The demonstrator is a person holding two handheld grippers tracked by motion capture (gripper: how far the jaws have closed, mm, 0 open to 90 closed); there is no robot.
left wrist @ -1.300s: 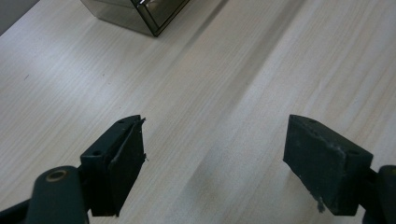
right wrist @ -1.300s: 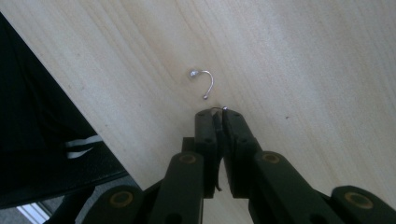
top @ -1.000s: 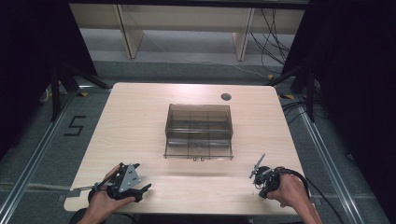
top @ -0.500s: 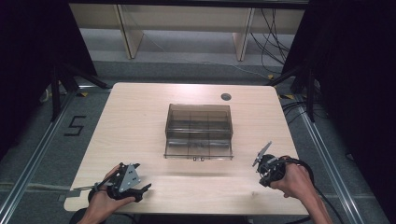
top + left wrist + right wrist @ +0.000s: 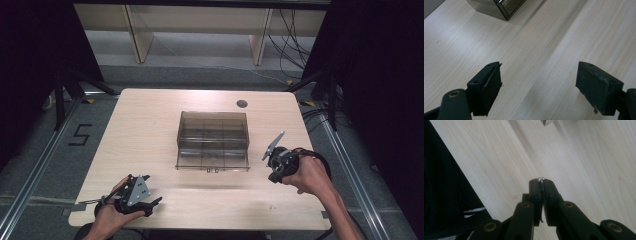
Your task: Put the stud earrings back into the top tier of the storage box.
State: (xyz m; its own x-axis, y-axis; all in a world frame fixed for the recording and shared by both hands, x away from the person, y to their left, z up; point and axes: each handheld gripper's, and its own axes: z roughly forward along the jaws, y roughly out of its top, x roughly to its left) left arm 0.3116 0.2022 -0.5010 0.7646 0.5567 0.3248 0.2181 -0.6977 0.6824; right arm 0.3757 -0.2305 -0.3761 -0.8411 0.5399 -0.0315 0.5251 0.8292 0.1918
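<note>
A smoky clear box (image 5: 213, 140) with several compartments stands in the middle of the light wooden table (image 5: 150, 125). My right gripper (image 5: 274, 175) hangs above the table just right of the box's front corner. In the right gripper view its jaws (image 5: 541, 182) are pressed together, and a tiny silvery wire-like piece (image 5: 541, 179) sticks out between the tips. My left gripper (image 5: 150, 205) rests low near the front left edge. Its jaws (image 5: 537, 85) stand wide apart over bare wood with nothing between them.
A small shiny speck (image 5: 517, 196) lies on the wood near the table's edge below my right gripper. A round dark cable hole (image 5: 242, 104) sits at the back right. A corner of the box (image 5: 499, 7) is ahead of my left gripper. Shelving stands behind the table.
My right hand has lifted off the table and moved up the picture toward the box's right front corner, jaws staying shut. The left hand has kept still.
</note>
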